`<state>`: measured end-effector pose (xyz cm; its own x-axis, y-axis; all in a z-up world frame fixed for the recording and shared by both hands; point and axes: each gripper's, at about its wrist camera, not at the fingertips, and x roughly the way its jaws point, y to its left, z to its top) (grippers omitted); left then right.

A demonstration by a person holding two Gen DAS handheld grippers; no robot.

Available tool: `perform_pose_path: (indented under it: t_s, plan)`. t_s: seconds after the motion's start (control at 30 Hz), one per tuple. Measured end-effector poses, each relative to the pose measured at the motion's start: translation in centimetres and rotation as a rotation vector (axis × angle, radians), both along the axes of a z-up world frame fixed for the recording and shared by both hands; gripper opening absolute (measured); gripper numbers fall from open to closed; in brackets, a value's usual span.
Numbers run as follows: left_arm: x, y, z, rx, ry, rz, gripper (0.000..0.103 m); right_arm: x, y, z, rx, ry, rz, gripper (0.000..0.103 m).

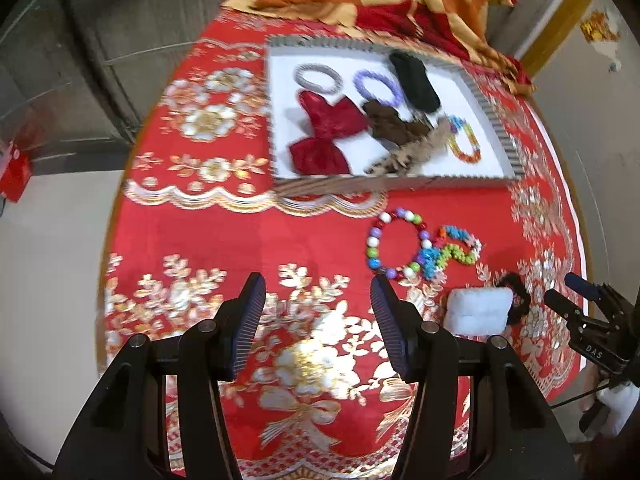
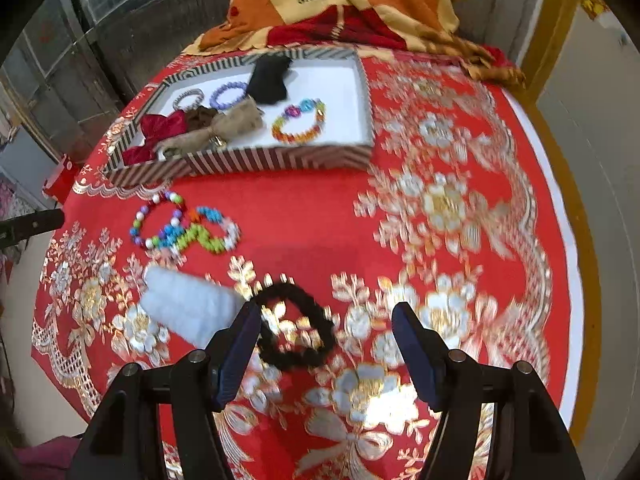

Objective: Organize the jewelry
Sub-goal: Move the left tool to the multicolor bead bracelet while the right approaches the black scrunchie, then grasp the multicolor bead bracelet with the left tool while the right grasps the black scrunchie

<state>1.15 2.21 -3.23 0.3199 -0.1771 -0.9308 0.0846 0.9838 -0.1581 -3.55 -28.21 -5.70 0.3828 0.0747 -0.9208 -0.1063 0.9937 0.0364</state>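
A striped tray (image 1: 400,182) (image 2: 248,160) at the back of the red table holds a red bow (image 1: 324,132), brown and tan bows, a black pouch (image 1: 416,80), and grey, purple and multicolour bracelets (image 2: 298,122). On the cloth lie a round-bead bracelet (image 1: 394,244) (image 2: 160,220), a blue-green chunky bracelet (image 1: 456,250) (image 2: 208,232), a white pad (image 1: 480,312) (image 2: 188,308) and a black bead bracelet (image 2: 294,332) (image 1: 516,298). My left gripper (image 1: 318,300) is open and empty. My right gripper (image 2: 326,328) is open, its fingers either side of the black bracelet; it also shows in the left wrist view (image 1: 560,288).
A patterned orange and red blanket (image 2: 352,4) is bunched behind the tray. The red gold-flowered tablecloth (image 2: 440,208) covers the round table, whose edge curves close on the right. A red box (image 1: 14,176) sits off the table at left.
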Motion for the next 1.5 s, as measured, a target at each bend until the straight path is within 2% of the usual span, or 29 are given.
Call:
perform_pose_path:
  t_s: [0.17, 0.23, 0.37, 0.7, 0.8, 0.83, 0.9, 0.93, 0.97, 1.03, 1.17, 1.5]
  plan:
    - [1.4, -2.1, -2.1, 0.011, 0.030, -0.017, 0.054, -0.8, -1.2, -0.9, 0.034, 0.006, -0.010, 0.065]
    - [2.0, -2.4, -2.6, 0.006, 0.031, -0.009, 0.054, -0.7, -1.1, -1.2, 0.052, 0.010, 0.007, 0.061]
    - [3.0, -3.2, -3.9, 0.026, 0.039, -0.019, 0.054, 0.5, -0.2, -2.6, 0.012, 0.028, 0.064, 0.049]
    - [4.7, -5.3, -6.4, 0.090, 0.060, -0.061, 0.054, 1.7, 0.2, -4.7, -0.044, 0.049, 0.126, 0.044]
    - [4.9, -5.8, -6.7, 0.122, 0.040, -0.059, 0.054, 1.8, 0.1, -5.1, -0.050, 0.046, 0.129, 0.040]
    - [5.1, -6.0, -6.8, 0.125, 0.043, -0.061, 0.053, 1.8, 0.1, -5.1, -0.053, 0.039, 0.133, 0.036]
    - [5.2, -6.1, -6.7, 0.127, 0.020, -0.058, 0.039, 1.9, 0.2, -5.1, -0.054, 0.028, 0.143, 0.025]
    - [5.2, -6.2, -6.6, 0.115, 0.008, -0.066, 0.022, 1.9, 0.2, -5.0, -0.058, 0.020, 0.144, 0.017]
    - [5.4, -6.5, -6.7, 0.110, 0.006, -0.071, 0.013, 1.9, 0.3, -5.0, -0.059, 0.014, 0.148, 0.013]
    - [5.5, -6.7, -6.7, 0.097, 0.010, -0.089, 0.008, 2.0, 0.4, -5.0, -0.058, 0.008, 0.157, 0.008]
    - [6.3, -7.0, -6.0, 0.018, 0.027, -0.088, 0.008, 2.0, 0.4, -4.1, -0.046, -0.004, 0.163, 0.006]
    - [7.6, -7.4, 1.6, -0.020, -0.099, -0.137, 0.008, 3.4, -0.3, 2.5, 0.007, -0.138, 0.157, 0.006]
